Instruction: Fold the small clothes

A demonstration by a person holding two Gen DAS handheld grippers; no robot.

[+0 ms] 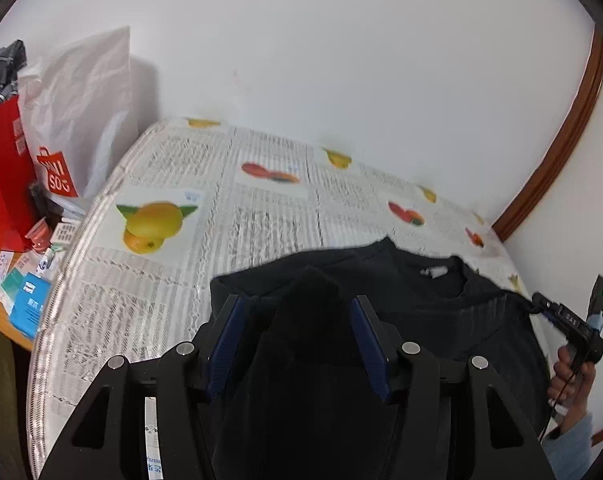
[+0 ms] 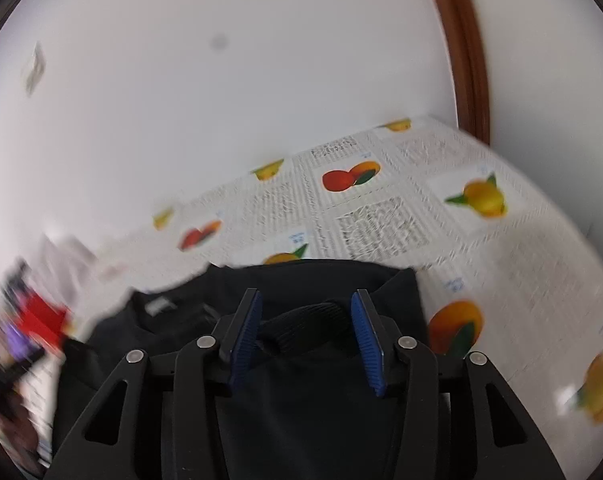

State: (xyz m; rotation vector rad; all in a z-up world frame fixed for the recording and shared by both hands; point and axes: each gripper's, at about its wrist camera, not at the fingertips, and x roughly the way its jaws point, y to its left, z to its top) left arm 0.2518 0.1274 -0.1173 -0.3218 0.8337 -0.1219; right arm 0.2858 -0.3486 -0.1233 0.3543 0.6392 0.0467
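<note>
A black sweatshirt (image 1: 413,292) lies on a fruit-print tablecloth (image 1: 161,272), neck label facing up. My left gripper (image 1: 297,304) is open, its blue pads on either side of a raised black cuff (image 1: 313,300) without pressing it. My right gripper (image 2: 305,300) is also open, with a ribbed black cuff (image 2: 309,326) lying between its pads over the same sweatshirt (image 2: 181,328). The right gripper also shows in the left wrist view (image 1: 569,320) at the garment's right edge, held by a hand.
A white wall stands behind the table. A red shopping bag (image 1: 1,184), a white Uniqlo bag (image 1: 81,120) and small boxes (image 1: 25,300) sit on a wooden surface to the left. A brown wooden door frame (image 1: 561,152) is at the right.
</note>
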